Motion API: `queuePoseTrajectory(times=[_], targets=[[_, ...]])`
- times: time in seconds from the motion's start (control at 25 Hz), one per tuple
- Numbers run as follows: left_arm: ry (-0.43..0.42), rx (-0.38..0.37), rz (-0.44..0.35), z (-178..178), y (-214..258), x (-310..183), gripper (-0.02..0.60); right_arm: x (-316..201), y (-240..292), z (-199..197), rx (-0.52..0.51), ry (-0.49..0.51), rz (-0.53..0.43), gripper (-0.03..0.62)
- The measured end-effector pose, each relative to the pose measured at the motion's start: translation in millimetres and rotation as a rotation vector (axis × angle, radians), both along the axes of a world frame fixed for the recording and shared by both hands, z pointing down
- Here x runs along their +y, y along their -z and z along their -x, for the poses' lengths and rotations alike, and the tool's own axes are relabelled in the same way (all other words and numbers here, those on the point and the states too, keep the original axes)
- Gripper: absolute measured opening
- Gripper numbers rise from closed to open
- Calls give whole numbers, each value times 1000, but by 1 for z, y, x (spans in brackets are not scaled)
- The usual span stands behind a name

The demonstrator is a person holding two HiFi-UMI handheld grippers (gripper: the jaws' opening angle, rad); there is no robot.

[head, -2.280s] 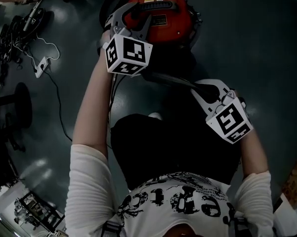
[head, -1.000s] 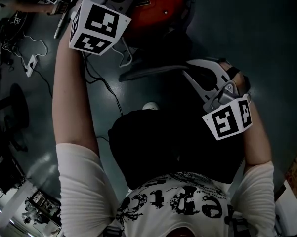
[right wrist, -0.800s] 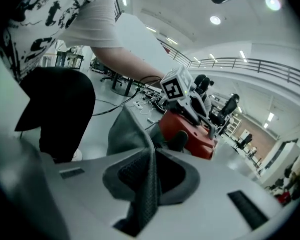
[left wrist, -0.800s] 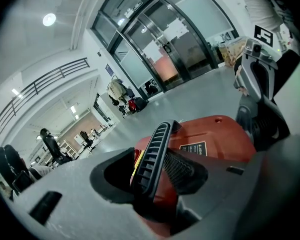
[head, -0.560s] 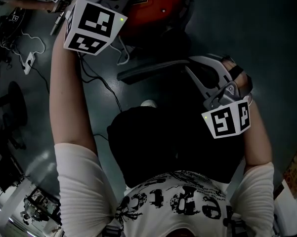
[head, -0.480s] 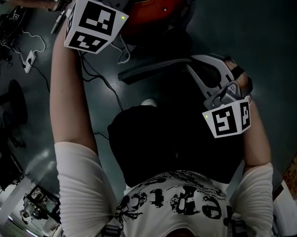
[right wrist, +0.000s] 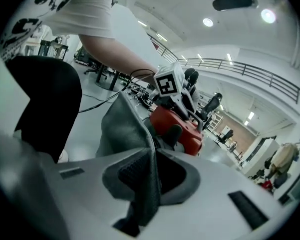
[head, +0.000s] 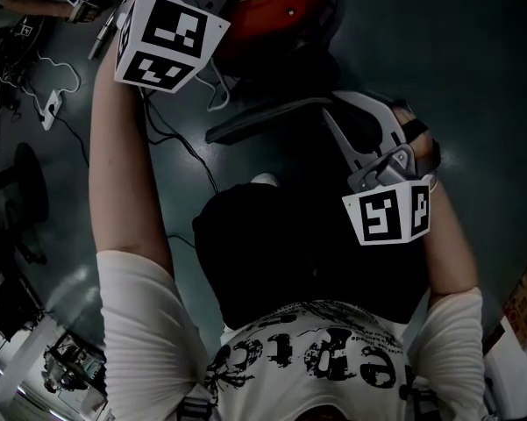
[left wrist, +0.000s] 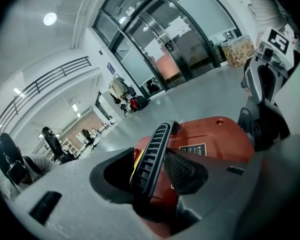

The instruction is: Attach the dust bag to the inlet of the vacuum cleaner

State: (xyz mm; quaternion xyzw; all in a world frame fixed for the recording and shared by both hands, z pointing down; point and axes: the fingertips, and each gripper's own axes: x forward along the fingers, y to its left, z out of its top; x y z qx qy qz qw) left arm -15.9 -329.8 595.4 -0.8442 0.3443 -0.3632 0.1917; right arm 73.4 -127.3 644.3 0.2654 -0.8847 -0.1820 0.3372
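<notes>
The red vacuum cleaner (head: 276, 11) stands on the floor at the top of the head view. My left gripper (left wrist: 157, 171) is shut on its black ribbed handle (left wrist: 152, 156), with the red body (left wrist: 214, 141) just behind. The grey dust bag (head: 263, 117) stretches from the vacuum towards my right gripper (head: 331, 114), which is shut on the bag's edge. In the right gripper view the bag's grey cloth (right wrist: 122, 126) runs between the jaws and on to the vacuum (right wrist: 177, 126). The vacuum's inlet is hidden.
Cables and a white power strip (head: 51, 105) lie on the floor at the left, near a dark stool base (head: 17, 187). My legs in black trousers (head: 281, 253) fill the middle. Office chairs (left wrist: 52, 144) and glass doors (left wrist: 174, 44) stand far off.
My left gripper has risen towards the camera, still on the handle. My right gripper has lifted the bag's edge and, in the last half second, drifted slightly left and down.
</notes>
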Motion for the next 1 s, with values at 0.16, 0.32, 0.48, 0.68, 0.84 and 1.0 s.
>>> queuePoseTrajectory(times=[0.16,0.32,0.48,0.68,0.84,1.0], targets=[[6,-4,3,0,-8,-3,164,-1,-13,-7,30,-29,0,34],[0,1,2,0,-4,-2,164,-2,-10,-7,3,-70,41,34],[-18,8,1,-2,-1,2,164,-3,-3,-2,-19,-125,43,38],[-13,7,1,1,-4,1,166,-4,-6,0,35,-122,-18,41],[-9,6,3,-1,-2,-2,167,-6,-9,-12,60,-142,-15,40],[-13,4,1,-3,1,1,167,-6,-4,-5,36,-179,38,41]])
